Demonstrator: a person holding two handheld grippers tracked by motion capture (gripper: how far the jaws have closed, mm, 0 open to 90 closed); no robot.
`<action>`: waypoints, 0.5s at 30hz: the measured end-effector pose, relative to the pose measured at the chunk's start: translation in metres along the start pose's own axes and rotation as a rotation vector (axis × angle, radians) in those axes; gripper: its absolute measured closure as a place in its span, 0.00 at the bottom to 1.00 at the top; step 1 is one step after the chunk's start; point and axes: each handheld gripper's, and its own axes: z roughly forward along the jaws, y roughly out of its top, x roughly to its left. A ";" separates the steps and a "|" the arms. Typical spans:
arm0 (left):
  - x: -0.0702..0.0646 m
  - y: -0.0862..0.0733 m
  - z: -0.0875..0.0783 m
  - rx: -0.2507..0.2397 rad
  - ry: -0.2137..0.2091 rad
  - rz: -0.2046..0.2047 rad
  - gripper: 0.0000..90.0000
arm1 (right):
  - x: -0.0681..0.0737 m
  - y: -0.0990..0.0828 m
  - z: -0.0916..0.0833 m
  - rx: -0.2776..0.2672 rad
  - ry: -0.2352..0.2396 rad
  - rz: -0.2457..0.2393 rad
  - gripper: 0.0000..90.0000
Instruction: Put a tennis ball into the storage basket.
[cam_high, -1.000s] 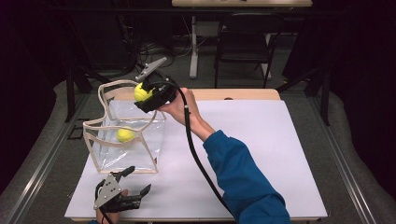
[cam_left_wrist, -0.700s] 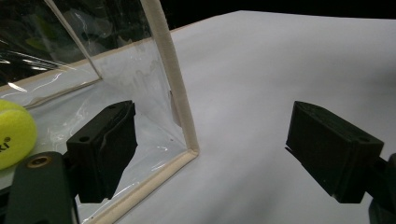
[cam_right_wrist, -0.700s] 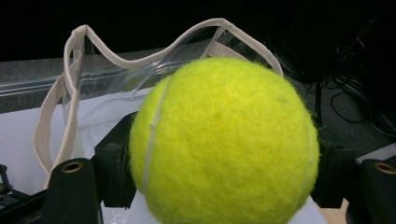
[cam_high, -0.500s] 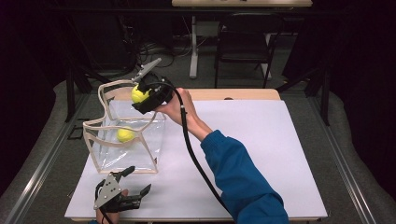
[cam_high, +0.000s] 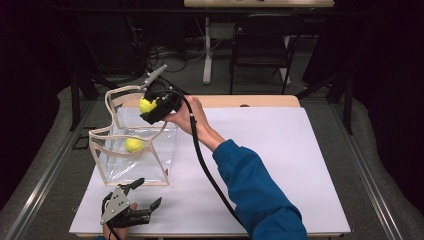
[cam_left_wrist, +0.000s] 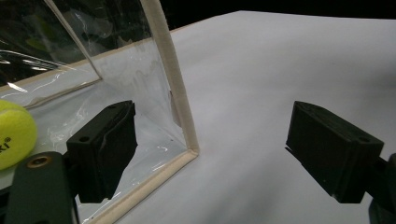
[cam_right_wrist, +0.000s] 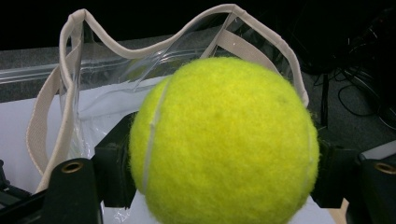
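A clear plastic bag (cam_high: 132, 150) with beige trim stands open on the white table at the left. One yellow tennis ball (cam_high: 133, 144) lies inside it, also seen through the bag wall (cam_left_wrist: 14, 133). My right gripper (cam_high: 150, 106) hovers over the bag's far rim, shut on a second tennis ball (cam_right_wrist: 224, 144) that sits between its black jaws. The bag's beige rim (cam_right_wrist: 140, 49) curves just beyond that ball. My left gripper (cam_high: 140, 197) rests near the table's front left edge, open, with its jaws straddling the bag's near corner (cam_left_wrist: 180, 116).
The white table (cam_high: 280, 150) stretches to the right of the bag. A black cable (cam_high: 205, 165) trails from the right gripper along the blue sleeve (cam_high: 255, 190). A chair (cam_high: 260, 45) and table legs stand behind the table in the dark.
The right gripper with its ball has drifted slightly left and lower toward the bag's opening. The left gripper has stayed put.
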 end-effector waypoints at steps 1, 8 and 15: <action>0.000 0.000 0.000 0.000 0.000 0.000 0.18 | 0.000 0.000 0.001 0.002 0.001 -0.003 0.29; 0.000 0.000 0.000 0.000 0.000 0.002 0.18 | 0.002 0.001 0.005 0.014 0.002 -0.005 0.29; 0.000 0.000 0.000 -0.001 -0.001 0.001 0.18 | 0.003 0.000 0.009 0.031 0.004 -0.006 0.29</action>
